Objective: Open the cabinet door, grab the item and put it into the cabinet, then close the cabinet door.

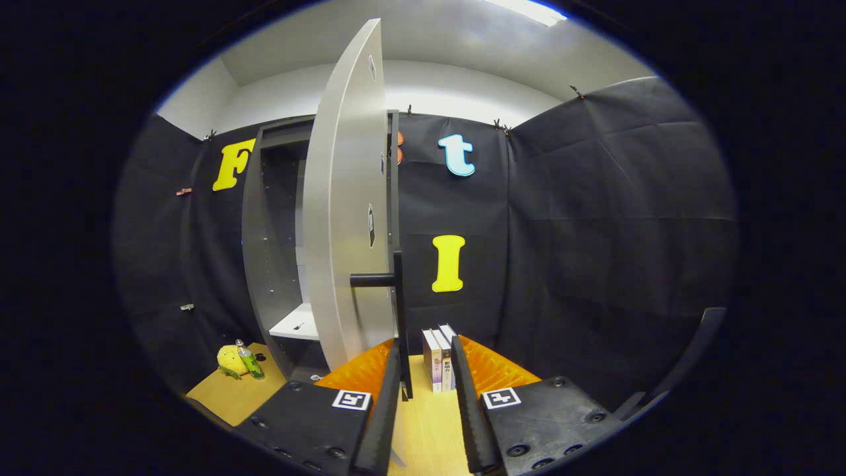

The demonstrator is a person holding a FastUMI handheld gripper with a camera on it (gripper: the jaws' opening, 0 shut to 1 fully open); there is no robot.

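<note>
My gripper (426,390) has its fingers apart, holding nothing. The cabinet door (344,198) stands open just ahead; upright books (439,360) sit beyond my fingertips.

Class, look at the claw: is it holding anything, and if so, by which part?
Nothing is held. The claw stands open, with the books just ahead between its fingers, untouched. The cabinet door is open, its black handle beside the left finger, ungripped.

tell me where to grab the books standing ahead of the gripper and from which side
The books stand upright on the wooden table, spines facing the open gripper, just beyond its fingers. Probably best to come straight on from the spine side and pinch across the outer covers, around mid height.
</note>
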